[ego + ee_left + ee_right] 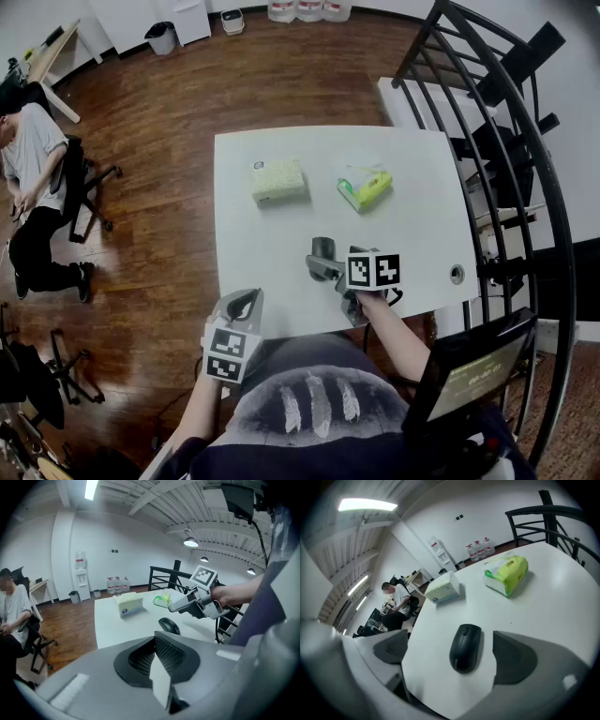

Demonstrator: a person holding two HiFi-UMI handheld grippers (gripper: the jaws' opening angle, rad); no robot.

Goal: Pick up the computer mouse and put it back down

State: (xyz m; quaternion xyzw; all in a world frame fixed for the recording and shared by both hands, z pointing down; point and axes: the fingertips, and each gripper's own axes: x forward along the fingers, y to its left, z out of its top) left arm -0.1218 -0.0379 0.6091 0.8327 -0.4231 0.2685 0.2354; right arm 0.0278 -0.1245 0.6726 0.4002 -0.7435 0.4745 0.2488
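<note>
black computer mouse [465, 654] on table [553, 602] between wide-apart fingers [513, 660] of right gripper [452, 653]; left gripper [157, 665] fingers together

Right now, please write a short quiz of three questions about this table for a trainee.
1. True or false: the right gripper is clamped on the computer mouse.
2. What lies on the table beside the tissue box? A: a green packet. B: a cup. C: a book.
3. Fill in: the jaws of the left gripper are ____.
Key: 1 false, its jaws stand open around it; 2 A; 3 shut.
</note>
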